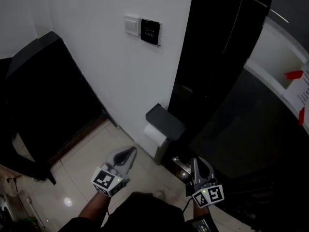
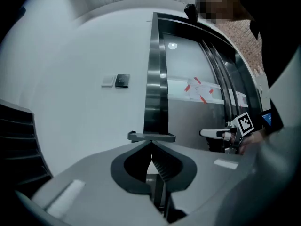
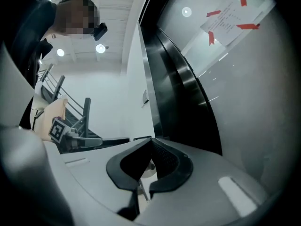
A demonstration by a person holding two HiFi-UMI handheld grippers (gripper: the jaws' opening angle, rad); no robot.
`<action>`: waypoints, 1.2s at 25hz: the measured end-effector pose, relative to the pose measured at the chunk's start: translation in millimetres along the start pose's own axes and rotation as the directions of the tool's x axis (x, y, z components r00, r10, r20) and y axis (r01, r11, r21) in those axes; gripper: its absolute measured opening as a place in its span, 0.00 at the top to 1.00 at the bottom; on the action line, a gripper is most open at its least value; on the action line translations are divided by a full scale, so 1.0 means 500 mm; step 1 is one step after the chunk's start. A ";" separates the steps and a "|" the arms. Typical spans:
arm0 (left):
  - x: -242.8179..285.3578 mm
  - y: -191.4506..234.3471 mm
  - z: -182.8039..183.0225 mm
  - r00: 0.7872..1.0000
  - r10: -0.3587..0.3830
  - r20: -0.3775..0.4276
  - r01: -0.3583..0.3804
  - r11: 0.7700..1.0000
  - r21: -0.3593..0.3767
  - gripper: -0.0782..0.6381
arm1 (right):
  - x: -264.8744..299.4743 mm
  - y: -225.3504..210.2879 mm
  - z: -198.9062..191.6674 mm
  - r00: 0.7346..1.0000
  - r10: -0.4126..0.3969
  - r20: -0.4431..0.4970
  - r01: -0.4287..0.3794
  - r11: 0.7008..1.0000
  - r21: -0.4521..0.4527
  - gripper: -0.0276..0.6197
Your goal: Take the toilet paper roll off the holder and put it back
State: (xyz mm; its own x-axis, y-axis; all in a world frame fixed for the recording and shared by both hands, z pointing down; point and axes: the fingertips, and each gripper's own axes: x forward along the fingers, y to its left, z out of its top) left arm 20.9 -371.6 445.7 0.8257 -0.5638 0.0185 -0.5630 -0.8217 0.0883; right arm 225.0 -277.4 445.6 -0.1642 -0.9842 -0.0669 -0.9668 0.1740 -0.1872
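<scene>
The left tongs (image 1: 130,152) and right tongs (image 1: 197,163), both pinched closed and empty, flank the toilet paper roll (image 1: 155,135) hanging in its wall holder (image 1: 165,121), apparently poised to reach in.

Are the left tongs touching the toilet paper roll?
Apart. The head view shows a strip of pale floor between the shut left tongs and the toilet paper roll.

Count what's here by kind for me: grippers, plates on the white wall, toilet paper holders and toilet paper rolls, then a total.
Grippers: 2, left gripper and right gripper
Wall plates: 2, white plate and black plate
Toilet paper holder: 1
Toilet paper roll: 1
Total: 6
</scene>
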 end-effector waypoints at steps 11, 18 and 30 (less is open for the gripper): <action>0.114 0.048 -0.103 1.000 -0.015 -0.004 0.010 0.821 -0.571 0.70 | -0.018 -0.058 -0.021 0.998 -0.058 -0.035 0.059 0.998 0.022 0.94; 0.167 0.047 -0.191 0.998 0.009 0.061 0.054 0.351 -0.935 0.42 | -0.065 -0.099 -0.022 0.990 -0.131 -0.057 0.133 0.991 0.024 0.94; 0.261 0.067 -0.239 0.991 0.058 0.122 0.111 0.168 -0.980 0.30 | -0.130 -0.151 -0.017 0.972 -0.219 -0.082 0.221 0.975 0.008 0.94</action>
State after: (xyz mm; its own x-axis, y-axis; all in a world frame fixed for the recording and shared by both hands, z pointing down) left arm 113.8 -462.6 570.1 0.7811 -0.6166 -0.0985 0.0313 -0.1188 0.9924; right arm 307.0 -226.7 472.5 0.0364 -0.9977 0.0567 -0.9775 -0.0473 -0.2053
